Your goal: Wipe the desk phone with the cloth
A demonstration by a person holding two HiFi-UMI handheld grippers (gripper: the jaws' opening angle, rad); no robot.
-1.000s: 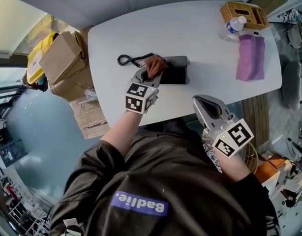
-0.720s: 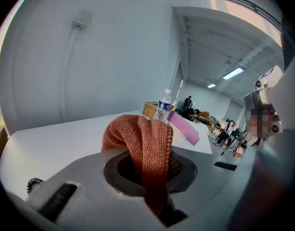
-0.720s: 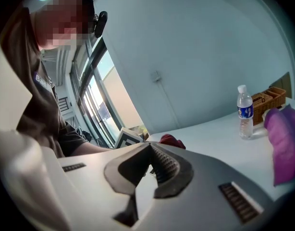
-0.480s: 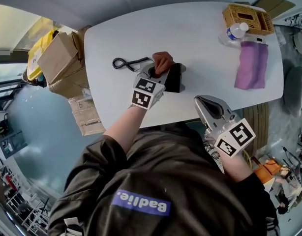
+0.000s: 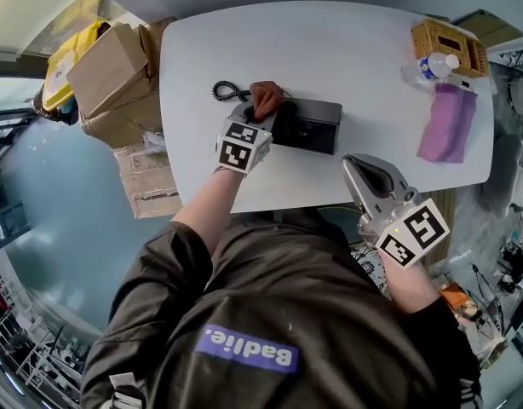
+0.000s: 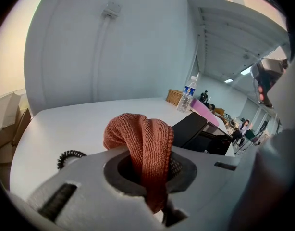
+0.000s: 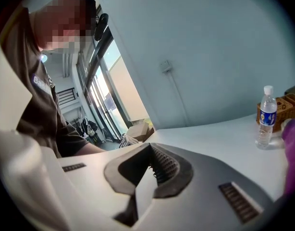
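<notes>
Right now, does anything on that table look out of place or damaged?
Nothing looks spilled or broken. The only loose bit is the coiled cord, trailing on the table beside the desk phone, near the rust cloth clamped in the left gripper's jaws.

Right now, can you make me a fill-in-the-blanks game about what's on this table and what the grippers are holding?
The left gripper is shut on a rust-red ____.
It holds that at one end of the black ____ on the white table.
The water bottle stands beside a woven ____.
The right gripper holds ____.
Missing words: cloth; phone; basket; nothing.
</notes>
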